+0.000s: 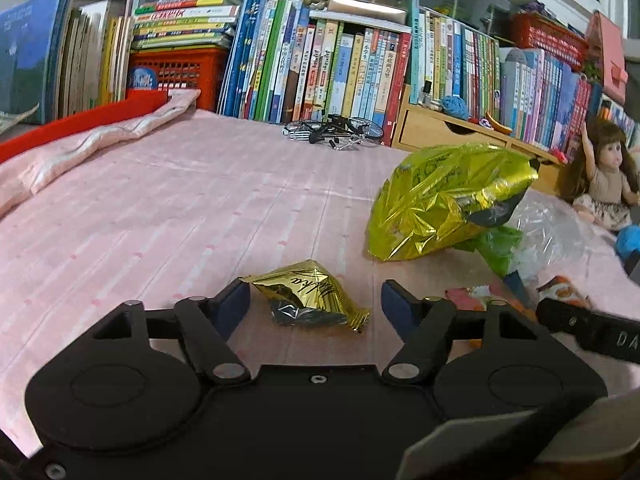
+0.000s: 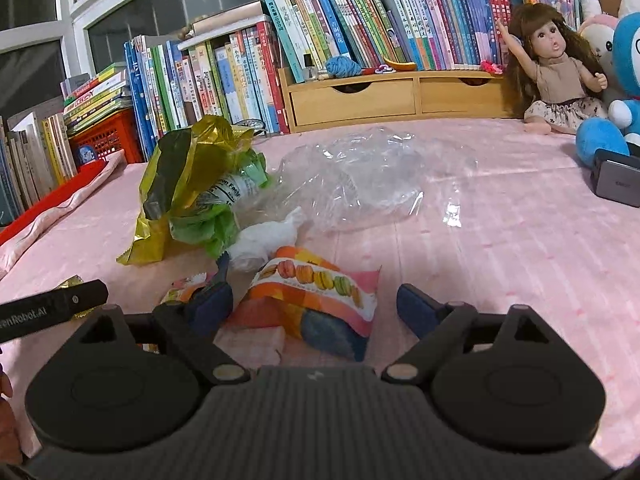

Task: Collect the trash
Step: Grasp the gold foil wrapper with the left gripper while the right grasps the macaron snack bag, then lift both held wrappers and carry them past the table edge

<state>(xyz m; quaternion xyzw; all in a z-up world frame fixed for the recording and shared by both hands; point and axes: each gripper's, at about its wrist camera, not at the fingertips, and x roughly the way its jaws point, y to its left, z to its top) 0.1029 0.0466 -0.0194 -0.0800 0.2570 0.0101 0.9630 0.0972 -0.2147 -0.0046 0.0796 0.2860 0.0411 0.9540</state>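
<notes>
Your left gripper [image 1: 316,304] is standing spread around the gold wrapper [image 1: 306,298] on the pink bedsheet [image 1: 160,216], pads not pressing; your right gripper [image 2: 316,310] is gaping wide around the macaron packet [image 2: 316,300]. Green-gold foil bag [image 2: 180,184], clear plastic bag [image 2: 360,184] and doll [image 2: 560,72] are lying beyond.

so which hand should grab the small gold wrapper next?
Left. Its gripper already brackets the small gold wrapper, fingers open either side, not yet pressing. The right gripper is open around the macaron packet instead; from there the gold wrapper only peeks out far left.
</notes>
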